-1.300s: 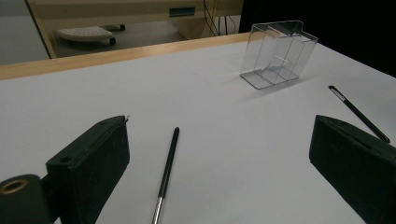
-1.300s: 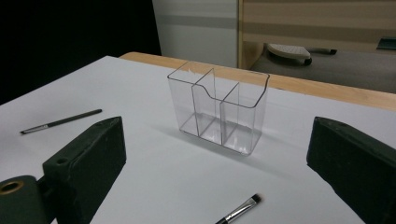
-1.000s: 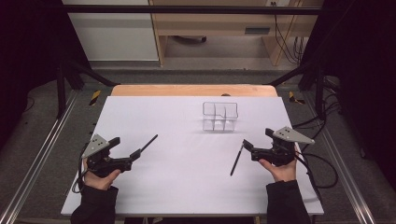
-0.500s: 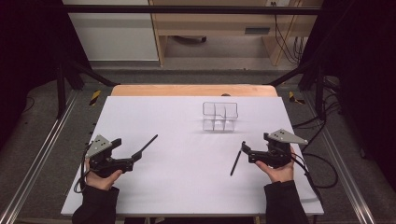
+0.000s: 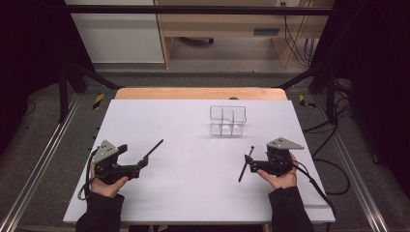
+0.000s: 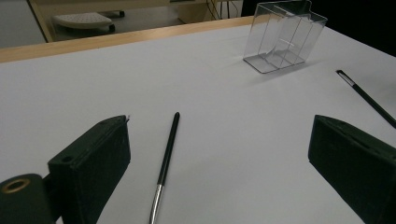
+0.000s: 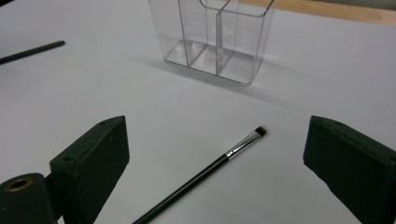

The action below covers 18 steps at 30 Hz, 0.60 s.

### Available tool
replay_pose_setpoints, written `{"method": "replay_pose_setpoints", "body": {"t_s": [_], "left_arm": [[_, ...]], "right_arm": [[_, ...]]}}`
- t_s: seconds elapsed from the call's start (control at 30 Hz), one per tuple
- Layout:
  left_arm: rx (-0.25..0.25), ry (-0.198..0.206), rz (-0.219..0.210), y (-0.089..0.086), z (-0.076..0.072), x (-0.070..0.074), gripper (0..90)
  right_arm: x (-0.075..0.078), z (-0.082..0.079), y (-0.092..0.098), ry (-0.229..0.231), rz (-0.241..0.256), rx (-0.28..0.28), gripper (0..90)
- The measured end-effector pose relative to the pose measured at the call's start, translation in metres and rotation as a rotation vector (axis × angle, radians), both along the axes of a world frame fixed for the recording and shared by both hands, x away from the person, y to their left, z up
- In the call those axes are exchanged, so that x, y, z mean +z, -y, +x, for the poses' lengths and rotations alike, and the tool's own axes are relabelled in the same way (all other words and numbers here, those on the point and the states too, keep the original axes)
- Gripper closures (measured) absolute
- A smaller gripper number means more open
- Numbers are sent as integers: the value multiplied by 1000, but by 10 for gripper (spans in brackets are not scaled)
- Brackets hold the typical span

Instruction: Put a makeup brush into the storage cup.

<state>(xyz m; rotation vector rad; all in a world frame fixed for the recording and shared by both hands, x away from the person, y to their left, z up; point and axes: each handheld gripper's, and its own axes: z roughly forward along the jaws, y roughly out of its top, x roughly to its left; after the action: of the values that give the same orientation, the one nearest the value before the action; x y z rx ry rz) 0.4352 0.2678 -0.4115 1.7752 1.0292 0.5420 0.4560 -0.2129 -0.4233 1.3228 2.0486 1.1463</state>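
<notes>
A clear holder stands upright on the white table, toward the far edge and a little right of the middle. Thin walls split it into compartments; the right gripper view shows three of them side by side along the nearer wall, and every one that can be seen through the plastic is empty.

Two brushes lie flat on the table, well apart and both outside the holder. The left brush lies just ahead of the left gripper; in the left gripper view it lies between the jaws, nearer the left one, with its metal ferrule toward the camera. The right brush lies just in front of the right gripper; in the right gripper view it lies between the jaws with its bristle tip pointing toward the holder.

Both grippers have their jaws spread wide with nothing between the pads, low over the table, each held in a hand.
</notes>
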Motion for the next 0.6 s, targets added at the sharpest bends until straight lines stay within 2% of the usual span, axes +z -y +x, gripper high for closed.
{"method": "replay_pose_setpoints", "body": {"t_s": [0.37, 0.6], "left_arm": [[2, -14, 12, 2, 2, -4, 49], [-2, -18, 17, 3, 2, -5, 50]], "right_arm": [[-23, 10, -6, -83, -50, -40, 142], [-33, 14, -11, -124, -94, -29, 191]]}}
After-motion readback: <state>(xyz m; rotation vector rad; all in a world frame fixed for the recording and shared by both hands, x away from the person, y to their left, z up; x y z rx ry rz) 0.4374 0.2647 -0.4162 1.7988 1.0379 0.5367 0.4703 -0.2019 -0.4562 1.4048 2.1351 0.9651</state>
